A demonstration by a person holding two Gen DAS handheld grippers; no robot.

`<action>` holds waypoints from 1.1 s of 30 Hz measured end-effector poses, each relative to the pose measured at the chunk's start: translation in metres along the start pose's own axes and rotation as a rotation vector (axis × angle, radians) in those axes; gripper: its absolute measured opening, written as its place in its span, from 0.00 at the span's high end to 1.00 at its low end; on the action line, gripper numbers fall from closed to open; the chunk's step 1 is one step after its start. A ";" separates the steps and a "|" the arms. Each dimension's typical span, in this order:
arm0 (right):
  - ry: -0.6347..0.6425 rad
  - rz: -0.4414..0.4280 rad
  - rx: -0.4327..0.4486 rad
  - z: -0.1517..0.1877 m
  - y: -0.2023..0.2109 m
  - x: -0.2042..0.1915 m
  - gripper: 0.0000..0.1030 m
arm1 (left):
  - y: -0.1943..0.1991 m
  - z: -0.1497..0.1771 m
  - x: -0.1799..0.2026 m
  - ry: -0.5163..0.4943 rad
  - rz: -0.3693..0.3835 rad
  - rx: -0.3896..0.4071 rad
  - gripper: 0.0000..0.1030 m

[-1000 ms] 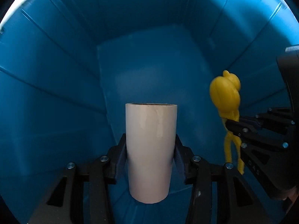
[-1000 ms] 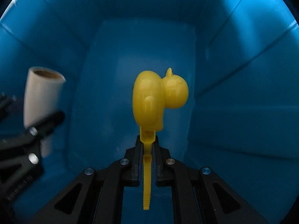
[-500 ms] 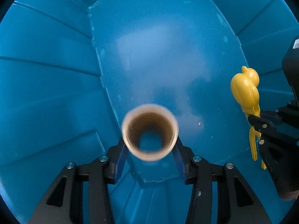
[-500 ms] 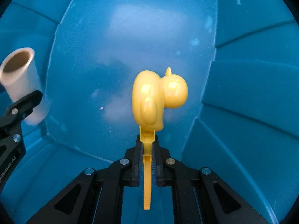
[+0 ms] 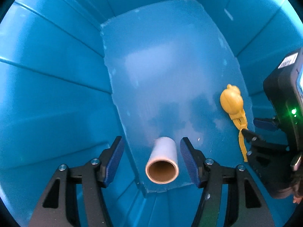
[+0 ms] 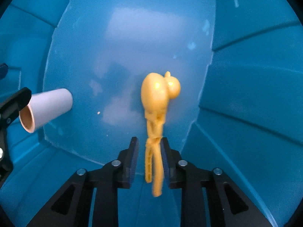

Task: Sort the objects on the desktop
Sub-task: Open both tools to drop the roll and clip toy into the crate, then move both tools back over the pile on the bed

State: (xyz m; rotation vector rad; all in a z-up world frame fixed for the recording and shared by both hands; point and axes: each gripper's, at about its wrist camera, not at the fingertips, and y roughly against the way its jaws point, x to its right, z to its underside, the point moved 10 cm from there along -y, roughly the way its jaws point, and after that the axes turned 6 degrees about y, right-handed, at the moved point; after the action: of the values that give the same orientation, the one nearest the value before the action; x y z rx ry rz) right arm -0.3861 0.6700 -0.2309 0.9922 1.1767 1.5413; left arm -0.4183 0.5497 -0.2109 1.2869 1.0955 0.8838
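Both grippers point down into a blue plastic bin (image 5: pixel 56 79). A white roll with a brown cardboard core (image 5: pixel 163 160) stands loose between the spread fingers of my left gripper (image 5: pixel 151 158), touching neither pad; it also shows in the right wrist view (image 6: pixel 45 111). A yellow duck-shaped tongs toy (image 6: pixel 157 102) hangs or rests near the bin floor; its handles lie between the parted fingers of my right gripper (image 6: pixel 149 157), slightly blurred. The toy also shows in the left wrist view (image 5: pixel 232 102) with the right gripper (image 5: pixel 251 134) beside it.
The bin's pale blue floor (image 6: pixel 132 37) spreads ahead in both views. Ribbed bin walls (image 6: pixel 255 94) close in on all sides. The right gripper's black body with a green light (image 5: pixel 293 111) sits at the right edge of the left wrist view.
Both grippers opened. The left one let go of the white roll, which dropped lower toward the floor. The right one released the yellow toy, which slipped down between its fingers.
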 end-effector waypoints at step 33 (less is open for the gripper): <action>0.127 -0.028 1.232 0.131 0.299 -0.150 0.00 | 0.297 0.185 -0.181 0.382 0.053 1.046 0.15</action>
State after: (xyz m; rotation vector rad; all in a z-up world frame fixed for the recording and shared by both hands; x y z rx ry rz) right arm -0.2832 0.5213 0.0798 1.6109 2.2874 0.7352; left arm -0.2680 0.3568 0.0979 2.0342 1.9711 0.5906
